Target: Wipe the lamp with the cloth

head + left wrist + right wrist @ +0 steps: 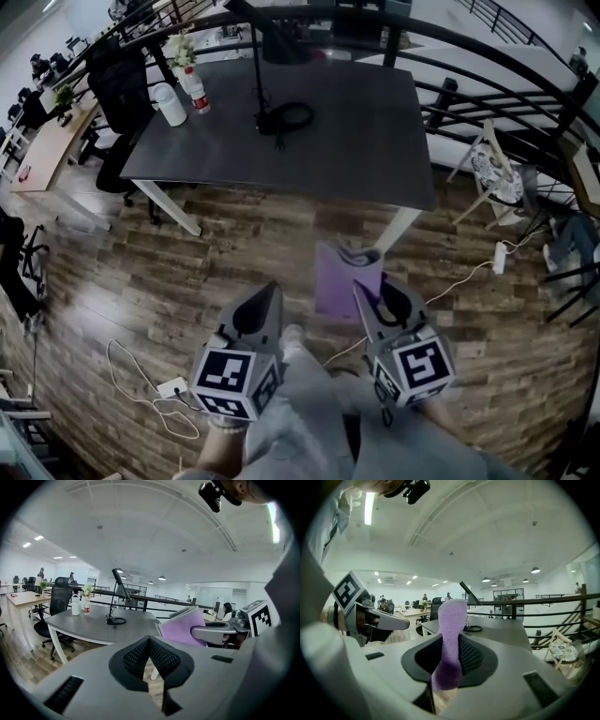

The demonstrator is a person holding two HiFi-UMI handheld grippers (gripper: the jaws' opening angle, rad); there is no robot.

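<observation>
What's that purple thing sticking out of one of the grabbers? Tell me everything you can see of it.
It is a cloth, light purple and fuzzy like a towel, folded thick, with a paler grey edge. The right gripper has its jaws shut on its lower part, so the rest sticks out past the jaw tips, its far end free. It is held in the air over the wooden floor, short of the dark table, and touches nothing else.

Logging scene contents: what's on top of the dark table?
A lamp, a white jug, a bottle and flowers. What holds the flowers is hidden behind the jug and bottle.
</observation>
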